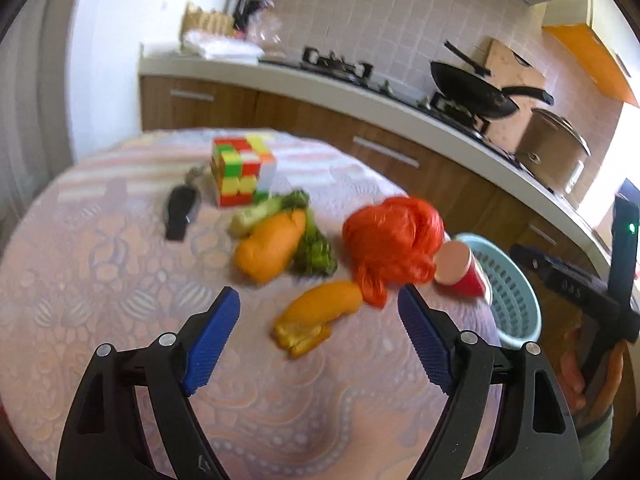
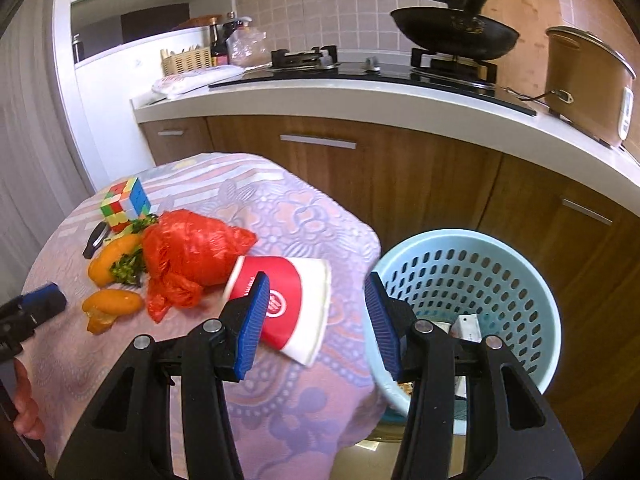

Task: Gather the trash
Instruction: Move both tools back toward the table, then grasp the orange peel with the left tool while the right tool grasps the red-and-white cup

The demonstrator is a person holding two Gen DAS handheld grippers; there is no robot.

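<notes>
Hovering with jaws spread and empty, right gripper (image 2: 316, 320) over red-and-white paper cup (image 2: 294, 306) at table's (image 2: 280, 408) five-o'clock edge, blue bin (image 2: 532, 280) at three o'clock, left gripper (image 1: 320, 344) likewise agape above orange peel (image 1: 316, 314); clumsy pinch likely knocking cup floorward.

Red-white paper cup (image 2: 294, 304) on side near table edge; crumpled red bag (image 2: 188, 256) touching; orange peels (image 2: 110, 306) beside.

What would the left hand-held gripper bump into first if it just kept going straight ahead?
Probably the orange peel. It lies on the table directly between the open fingers of the left hand-held gripper, with the red plastic bag just behind it. Depth is hard to judge in this blurred fisheye view.
</notes>
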